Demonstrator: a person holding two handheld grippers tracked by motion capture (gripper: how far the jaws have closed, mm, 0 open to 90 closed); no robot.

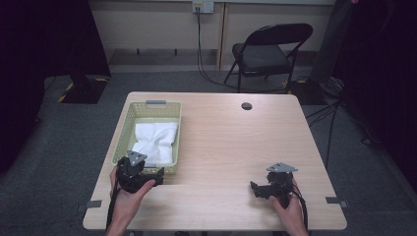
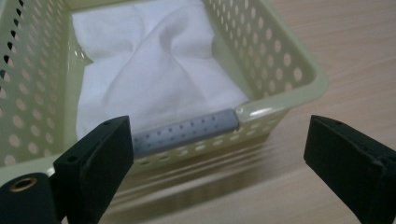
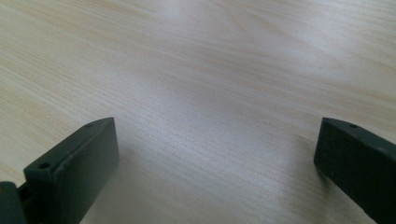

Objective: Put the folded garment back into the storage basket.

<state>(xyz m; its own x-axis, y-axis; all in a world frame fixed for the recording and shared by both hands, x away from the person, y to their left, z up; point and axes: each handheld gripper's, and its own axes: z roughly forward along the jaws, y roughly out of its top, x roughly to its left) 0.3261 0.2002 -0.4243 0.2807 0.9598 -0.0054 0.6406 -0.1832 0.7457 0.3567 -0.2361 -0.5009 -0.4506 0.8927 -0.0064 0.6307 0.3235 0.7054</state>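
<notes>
One white cloth, one basket, two tools

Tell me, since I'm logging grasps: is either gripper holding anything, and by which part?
Nothing is held. The left gripper is open before the basket; the right gripper is open over the table.

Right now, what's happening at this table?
A person holds a gripper in each hand over a wooden table. The left gripper, jaws open, faces the near end of a pale basket holding a crumpled white cloth, close to its grey handle. It grips nothing. The right gripper is open too, above bare tabletop, away from the basket.
</notes>
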